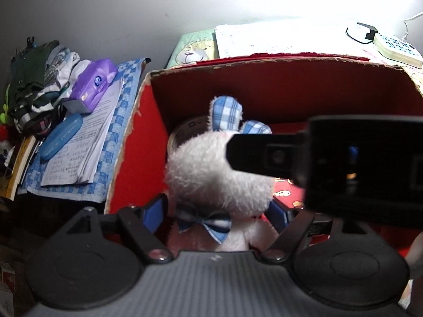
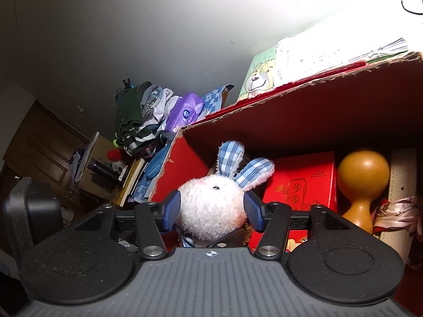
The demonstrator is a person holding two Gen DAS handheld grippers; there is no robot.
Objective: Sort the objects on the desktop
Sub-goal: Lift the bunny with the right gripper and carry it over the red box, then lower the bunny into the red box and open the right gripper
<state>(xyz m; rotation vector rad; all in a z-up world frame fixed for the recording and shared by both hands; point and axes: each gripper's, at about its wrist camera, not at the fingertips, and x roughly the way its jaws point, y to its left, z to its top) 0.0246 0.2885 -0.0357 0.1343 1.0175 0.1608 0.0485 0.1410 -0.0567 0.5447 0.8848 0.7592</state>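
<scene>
the plush rabbit sits over the red cardboard box, head clamped in the right hand-held gripper. the left hand-held gripper flanks its body, apparently gripping. next likely: lower, then release both.

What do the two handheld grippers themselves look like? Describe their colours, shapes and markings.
Both look alike. The left gripper and right gripper each have a grey ribbed body flanked by two round black discs, black angled linkage arms with silver pivot bolts, and blue textured fingers. A small crosshair mark sits on the ribbed body's front edge. No cables or sleeves show.
</scene>
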